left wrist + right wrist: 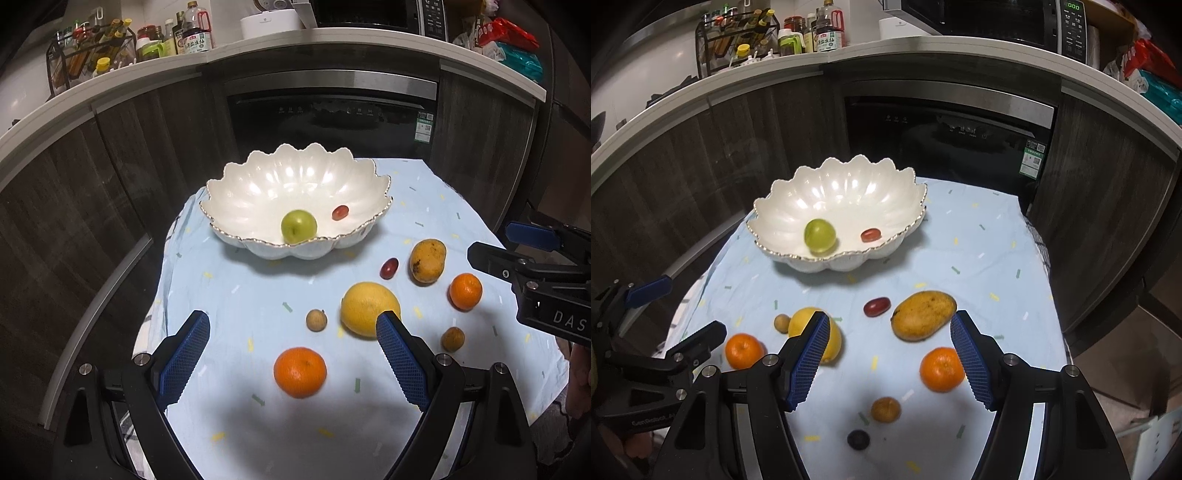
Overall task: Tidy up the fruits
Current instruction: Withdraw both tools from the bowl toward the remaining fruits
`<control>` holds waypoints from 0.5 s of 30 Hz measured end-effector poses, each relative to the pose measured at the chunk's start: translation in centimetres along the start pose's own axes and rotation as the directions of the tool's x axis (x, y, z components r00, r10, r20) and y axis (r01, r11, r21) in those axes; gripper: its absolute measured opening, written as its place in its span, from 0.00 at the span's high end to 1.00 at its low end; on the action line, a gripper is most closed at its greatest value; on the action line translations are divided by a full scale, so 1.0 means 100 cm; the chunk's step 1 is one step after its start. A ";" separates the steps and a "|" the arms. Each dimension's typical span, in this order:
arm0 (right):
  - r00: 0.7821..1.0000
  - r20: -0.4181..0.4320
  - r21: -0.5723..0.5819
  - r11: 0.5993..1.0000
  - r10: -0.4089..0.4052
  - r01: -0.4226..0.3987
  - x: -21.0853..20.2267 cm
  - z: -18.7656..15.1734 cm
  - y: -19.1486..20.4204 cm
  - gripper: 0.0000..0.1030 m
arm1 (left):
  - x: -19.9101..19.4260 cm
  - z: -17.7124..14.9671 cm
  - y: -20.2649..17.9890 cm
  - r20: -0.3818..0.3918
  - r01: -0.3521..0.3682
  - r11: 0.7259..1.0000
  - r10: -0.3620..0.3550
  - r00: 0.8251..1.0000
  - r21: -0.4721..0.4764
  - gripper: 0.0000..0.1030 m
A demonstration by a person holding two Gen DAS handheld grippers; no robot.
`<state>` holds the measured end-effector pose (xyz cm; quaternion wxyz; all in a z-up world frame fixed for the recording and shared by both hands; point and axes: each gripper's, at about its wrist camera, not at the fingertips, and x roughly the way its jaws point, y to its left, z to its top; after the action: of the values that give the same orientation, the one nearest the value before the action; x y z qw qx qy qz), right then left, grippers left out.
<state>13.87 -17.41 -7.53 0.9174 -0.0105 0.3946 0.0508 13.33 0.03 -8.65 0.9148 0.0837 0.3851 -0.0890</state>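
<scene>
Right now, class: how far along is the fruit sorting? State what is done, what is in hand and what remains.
Done: a green apple and one red grape lie in the white scalloped bowl. In hand: nothing; the left claw and right claw are open and empty. Left on the cloth: mango, lemon, two mandarins, another red grape, two small brown fruits and a dark berry.

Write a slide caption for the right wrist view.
Open right gripper hovers over loose fruit; green apple sits in the white bowl.
</scene>
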 end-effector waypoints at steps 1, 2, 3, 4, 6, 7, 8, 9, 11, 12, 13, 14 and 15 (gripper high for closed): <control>1.000 -0.003 0.002 1.000 0.000 0.000 0.000 -0.001 0.000 0.33 | 0.000 -0.001 0.000 -0.001 -0.001 1.000 0.001 1.000 0.000 0.10; 1.000 -0.004 0.002 1.000 0.000 0.000 0.000 -0.002 0.000 0.33 | -0.001 -0.003 -0.001 -0.001 -0.001 1.000 0.001 1.000 -0.001 0.10; 1.000 -0.006 0.002 1.000 -0.001 0.001 -0.001 -0.006 0.001 0.33 | -0.002 -0.005 -0.001 -0.002 -0.002 1.000 0.002 1.000 -0.001 0.10; 1.000 -0.006 0.002 1.000 -0.001 0.001 -0.001 -0.007 0.001 0.33 | -0.002 -0.007 -0.001 -0.002 -0.004 1.000 0.004 1.000 0.000 0.10; 1.000 -0.008 -0.001 1.000 -0.006 0.006 -0.003 -0.012 0.001 0.33 | -0.003 -0.010 -0.002 -0.003 -0.006 1.000 0.006 1.000 0.004 0.10; 1.000 -0.010 -0.002 1.000 -0.007 0.007 -0.003 -0.014 0.001 0.33 | -0.004 -0.012 -0.003 -0.003 -0.007 1.000 0.007 1.000 0.005 0.10; 1.000 -0.012 -0.002 1.000 -0.008 0.008 -0.003 -0.015 0.001 0.33 | -0.004 -0.013 -0.004 -0.004 -0.008 1.000 0.008 1.000 0.006 0.10; 1.000 -0.015 -0.001 1.000 -0.009 0.009 -0.004 -0.017 0.001 0.33 | -0.004 -0.015 -0.004 -0.003 -0.008 1.000 0.008 1.000 0.007 0.10; 1.000 -0.017 0.000 1.000 -0.011 0.011 -0.004 -0.020 0.001 0.33 | -0.004 -0.017 -0.005 -0.003 -0.009 1.000 0.009 1.000 0.008 0.10; 1.000 -0.018 0.001 1.000 -0.013 0.013 -0.005 -0.022 0.001 0.33 | -0.004 -0.018 -0.006 -0.003 -0.009 1.000 0.010 1.000 0.008 0.10; 1.000 -0.020 0.001 1.000 -0.014 0.014 -0.004 -0.023 0.001 0.33 | -0.004 -0.019 -0.006 -0.002 -0.010 1.000 0.010 1.000 0.009 0.10; 1.000 -0.021 0.002 1.000 -0.015 0.016 -0.004 -0.024 0.000 0.33 | -0.004 -0.020 -0.006 0.000 -0.012 1.000 0.012 1.000 0.010 0.10; 1.000 -0.023 0.002 1.000 -0.019 0.019 -0.004 -0.025 0.000 0.33 | -0.004 -0.020 -0.007 0.000 -0.014 1.000 0.014 1.000 0.012 0.10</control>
<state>11.79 -17.59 -9.00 0.9133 -0.0136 0.4049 0.0415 11.47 -0.13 -9.80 0.9149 0.0917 0.3838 -0.0849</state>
